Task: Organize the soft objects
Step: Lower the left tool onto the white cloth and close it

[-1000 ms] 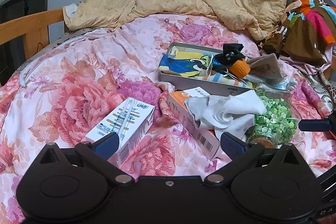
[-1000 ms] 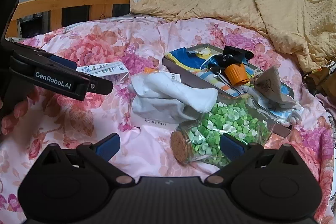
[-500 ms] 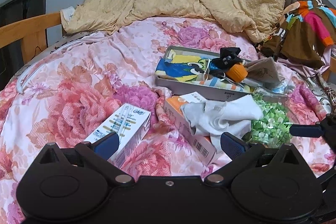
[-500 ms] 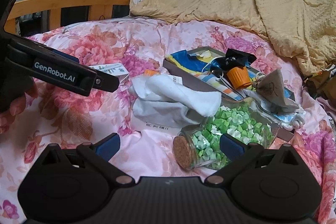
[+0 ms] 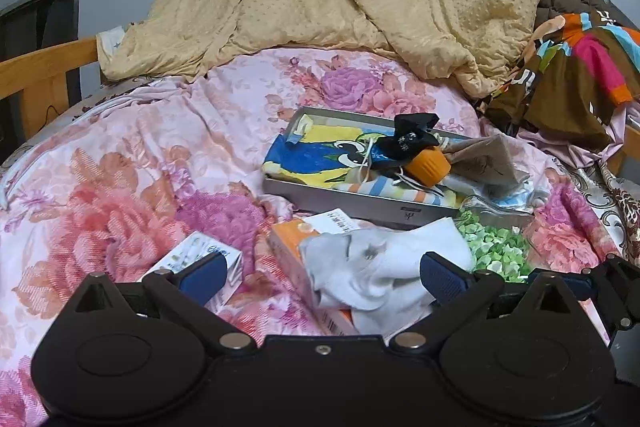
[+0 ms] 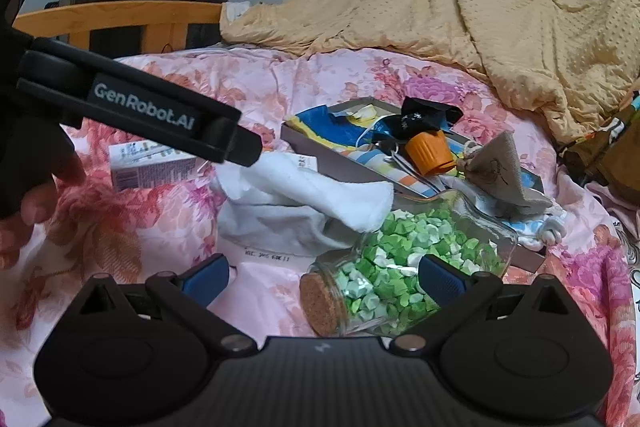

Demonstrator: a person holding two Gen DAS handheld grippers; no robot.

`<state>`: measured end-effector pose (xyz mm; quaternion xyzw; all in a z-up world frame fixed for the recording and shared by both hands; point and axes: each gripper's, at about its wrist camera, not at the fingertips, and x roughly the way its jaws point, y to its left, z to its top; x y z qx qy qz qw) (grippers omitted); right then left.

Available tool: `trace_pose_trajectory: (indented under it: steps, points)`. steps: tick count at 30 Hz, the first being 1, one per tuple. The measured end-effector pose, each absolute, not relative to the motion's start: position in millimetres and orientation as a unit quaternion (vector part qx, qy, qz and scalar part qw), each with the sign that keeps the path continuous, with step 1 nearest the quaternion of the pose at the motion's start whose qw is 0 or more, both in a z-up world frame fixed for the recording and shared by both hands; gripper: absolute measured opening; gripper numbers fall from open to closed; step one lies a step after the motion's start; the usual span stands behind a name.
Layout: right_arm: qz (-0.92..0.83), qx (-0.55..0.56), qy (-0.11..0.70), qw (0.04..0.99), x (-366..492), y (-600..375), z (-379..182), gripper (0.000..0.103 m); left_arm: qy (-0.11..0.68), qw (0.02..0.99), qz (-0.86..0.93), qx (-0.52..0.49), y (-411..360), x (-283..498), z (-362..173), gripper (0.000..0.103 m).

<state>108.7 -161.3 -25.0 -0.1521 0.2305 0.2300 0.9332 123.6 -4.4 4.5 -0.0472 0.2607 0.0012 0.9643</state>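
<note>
Left wrist view: the left gripper (image 5: pixel 320 273) hovers wide-jawed over the crumpled white cotton sock (image 5: pixel 376 267) draped across an orange cardboard box (image 5: pixel 292 247).

Right wrist view: the right gripper (image 6: pixel 322 273), jaws wide, frames the cork-stoppered glass jar of green paper stars (image 6: pixel 408 271); tugging the sock could roll it.

A sock (image 5: pixel 384 267) lies on a box (image 5: pixel 292 239), before the tray (image 5: pixel 348 199), left of the jar (image 5: pixel 496 247).

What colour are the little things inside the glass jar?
Green, some pale, almost white, filling the jar; clearest in the right wrist view.
</note>
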Motion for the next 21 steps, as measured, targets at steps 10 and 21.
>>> trace_pose_trajectory:
  steps: [10,21]
  points:
    - [0.238,-0.146,0.22,0.935,121,-162,-29,0.103,0.292,0.955,-0.008,-0.055,-17,147,-1,0.098]
    - [0.238,-0.111,0.214,0.941,134,-173,-25,0.102,0.309,0.95,-0.039,-0.012,-41,161,-7,0.056]
